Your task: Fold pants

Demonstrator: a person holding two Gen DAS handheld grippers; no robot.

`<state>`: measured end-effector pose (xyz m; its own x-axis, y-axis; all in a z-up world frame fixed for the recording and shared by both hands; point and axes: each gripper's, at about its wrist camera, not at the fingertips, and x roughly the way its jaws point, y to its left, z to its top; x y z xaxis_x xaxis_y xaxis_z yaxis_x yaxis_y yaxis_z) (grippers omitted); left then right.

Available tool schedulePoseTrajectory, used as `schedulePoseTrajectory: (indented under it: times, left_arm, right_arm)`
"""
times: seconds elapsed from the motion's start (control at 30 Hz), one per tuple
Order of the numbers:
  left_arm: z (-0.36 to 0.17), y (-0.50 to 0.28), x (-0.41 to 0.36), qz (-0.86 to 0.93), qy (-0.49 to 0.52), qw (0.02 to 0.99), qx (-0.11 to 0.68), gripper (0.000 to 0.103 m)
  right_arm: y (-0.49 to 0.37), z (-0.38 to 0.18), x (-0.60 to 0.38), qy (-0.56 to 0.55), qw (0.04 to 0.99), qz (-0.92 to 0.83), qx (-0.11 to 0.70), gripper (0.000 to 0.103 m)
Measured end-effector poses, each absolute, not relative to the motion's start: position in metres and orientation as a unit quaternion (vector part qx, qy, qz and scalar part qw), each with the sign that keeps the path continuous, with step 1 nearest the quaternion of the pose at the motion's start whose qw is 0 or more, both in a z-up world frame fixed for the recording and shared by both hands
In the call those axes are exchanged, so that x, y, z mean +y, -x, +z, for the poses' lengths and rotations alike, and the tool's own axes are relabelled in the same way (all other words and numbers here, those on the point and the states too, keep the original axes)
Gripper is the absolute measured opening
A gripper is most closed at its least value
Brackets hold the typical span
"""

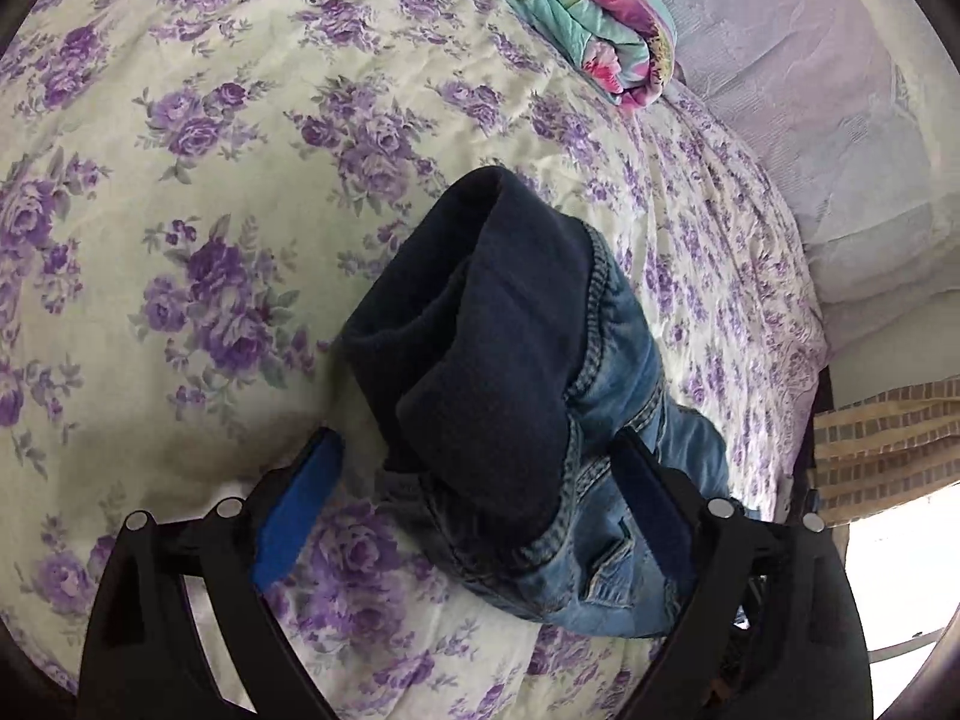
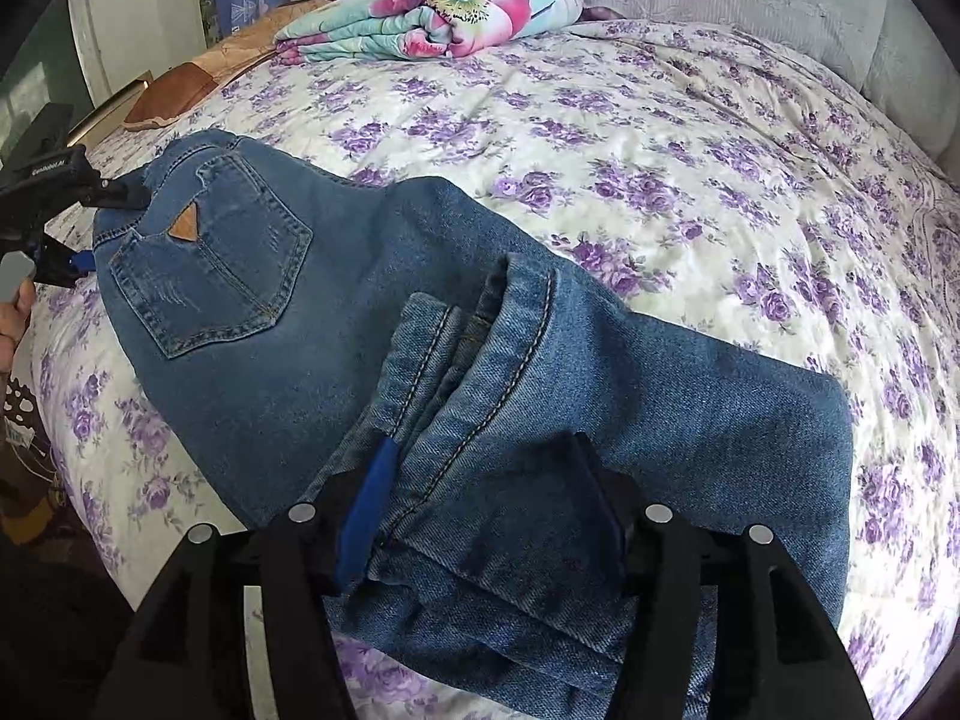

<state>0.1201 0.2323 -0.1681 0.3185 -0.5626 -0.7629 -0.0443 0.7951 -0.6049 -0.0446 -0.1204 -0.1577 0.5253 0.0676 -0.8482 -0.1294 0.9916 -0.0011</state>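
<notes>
While spread on the bedspread (image 2: 660, 138), one pair of jeans (image 2: 300, 324), both grippers' fingers (image 1: 648, 480) (image 2: 366, 510) open around denim.

Left gripper (image 1: 480, 474) points forward and down, jaws spread wide, blue-padded fingers (image 1: 294, 516) flanking the jeans' (image 1: 606, 372) waistband, no pinch visible. Right gripper (image 2: 480, 492) angled low, jaws also apart, straddling the folded leg cuffs. In the right wrist view the left gripper sits far left at the waistband, a bare hand (image 2: 9, 324) just below it.
</notes>
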Motion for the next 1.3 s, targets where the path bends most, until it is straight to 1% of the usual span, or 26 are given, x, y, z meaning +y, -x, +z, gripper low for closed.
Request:
schedulePoseTrajectory:
  times: [0.03, 0.07, 0.1, 0.13, 0.2, 0.3, 0.37, 0.43, 0.5, 0.57, 0.6, 0.63, 0.7, 0.8, 0.9, 0.97, 1.07, 1.1, 1.13, 1.17, 1.23, 1.27, 1.3]
  left_arm:
    - [-0.170, -0.123, 0.234, -0.176, 0.286, 0.759, 0.558, 0.080]
    - [-0.172, -0.125, 0.235, -0.188, 0.302, 0.750, 0.557, 0.066]
    - [-0.174, -0.125, 0.236, -0.194, 0.314, 0.744, 0.557, 0.061]
    - [-0.173, -0.124, 0.237, -0.192, 0.317, 0.744, 0.556, 0.058]
    - [-0.171, -0.122, 0.237, -0.189, 0.309, 0.749, 0.555, 0.047]
    - [-0.157, -0.117, 0.234, -0.182, 0.292, 0.760, 0.551, 0.040]
    - [-0.143, -0.114, 0.226, -0.171, 0.257, 0.777, 0.548, 0.038]
    - [-0.127, -0.110, 0.212, -0.161, 0.207, 0.798, 0.543, 0.036]
    - [-0.111, -0.106, 0.199, -0.154, 0.162, 0.815, 0.534, 0.035]
    - [-0.100, -0.104, 0.187, -0.142, 0.125, 0.825, 0.532, 0.035]
    - [-0.096, -0.104, 0.182, -0.134, 0.113, 0.828, 0.532, 0.035]
    - [-0.092, -0.104, 0.177, -0.127, 0.101, 0.831, 0.532, 0.035]
    - [-0.090, -0.106, 0.171, -0.117, 0.088, 0.832, 0.536, 0.035]
    - [-0.087, -0.110, 0.167, -0.109, 0.080, 0.830, 0.540, 0.034]
    - [-0.077, -0.105, 0.158, -0.120, 0.058, 0.838, 0.529, 0.033]
    - [-0.064, -0.094, 0.145, -0.131, 0.021, 0.849, 0.511, 0.032]
    - [-0.047, -0.080, 0.123, -0.145, -0.029, 0.860, 0.488, 0.032]
    - [-0.041, -0.075, 0.114, -0.148, -0.042, 0.862, 0.482, 0.032]
    - [-0.036, -0.070, 0.106, -0.154, -0.055, 0.865, 0.475, 0.032]
    - [-0.032, -0.066, 0.099, -0.161, -0.067, 0.867, 0.467, 0.032]
    - [-0.020, -0.057, 0.079, -0.180, -0.090, 0.870, 0.451, 0.032]
    - [-0.015, -0.052, 0.069, -0.192, -0.101, 0.870, 0.443, 0.031]
    - [-0.010, -0.045, 0.058, -0.206, -0.113, 0.870, 0.434, 0.031]
  right_arm:
    - [0.044, -0.158, -0.120, 0.032, 0.872, 0.056, 0.486, 0.060]
    - [0.044, -0.158, -0.120, 0.032, 0.871, 0.056, 0.487, 0.060]
    - [0.043, -0.158, -0.119, 0.033, 0.871, 0.056, 0.488, 0.060]
    - [0.043, -0.158, -0.119, 0.033, 0.871, 0.056, 0.487, 0.060]
    - [0.043, -0.158, -0.119, 0.032, 0.870, 0.056, 0.489, 0.060]
    - [0.042, -0.156, -0.118, 0.036, 0.868, 0.059, 0.492, 0.060]
    - [0.046, -0.145, -0.118, 0.035, 0.874, 0.060, 0.481, 0.060]
    - [0.056, -0.127, -0.119, 0.031, 0.893, 0.060, 0.445, 0.060]
    - [0.061, -0.119, -0.120, 0.030, 0.901, 0.058, 0.429, 0.061]
    - [0.053, -0.134, -0.121, 0.033, 0.886, 0.053, 0.459, 0.062]
    - [0.047, -0.149, -0.123, 0.033, 0.873, 0.047, 0.485, 0.064]
    - [0.044, -0.160, -0.125, 0.024, 0.868, 0.050, 0.494, 0.066]
    - [0.043, -0.164, -0.124, 0.023, 0.876, 0.053, 0.479, 0.070]
    - [0.043, -0.163, -0.123, 0.026, 0.877, 0.055, 0.477, 0.071]
    - [0.045, -0.162, -0.127, 0.014, 0.880, 0.065, 0.471, 0.073]
    - [0.048, -0.152, -0.131, -0.005, 0.884, 0.076, 0.461, 0.072]
    - [0.060, -0.126, -0.147, -0.057, 0.907, 0.075, 0.411, 0.070]
    - [0.059, -0.123, -0.150, -0.059, 0.909, 0.066, 0.407, 0.070]
    - [0.053, -0.127, -0.152, -0.061, 0.905, 0.060, 0.417, 0.070]
    - [0.046, -0.136, -0.153, -0.062, 0.897, 0.058, 0.434, 0.068]
    - [0.030, -0.162, -0.147, -0.035, 0.883, 0.045, 0.465, 0.071]
    - [0.029, -0.165, -0.138, -0.005, 0.889, 0.043, 0.455, 0.074]
    - [0.026, -0.166, -0.131, 0.020, 0.890, 0.038, 0.454, 0.075]
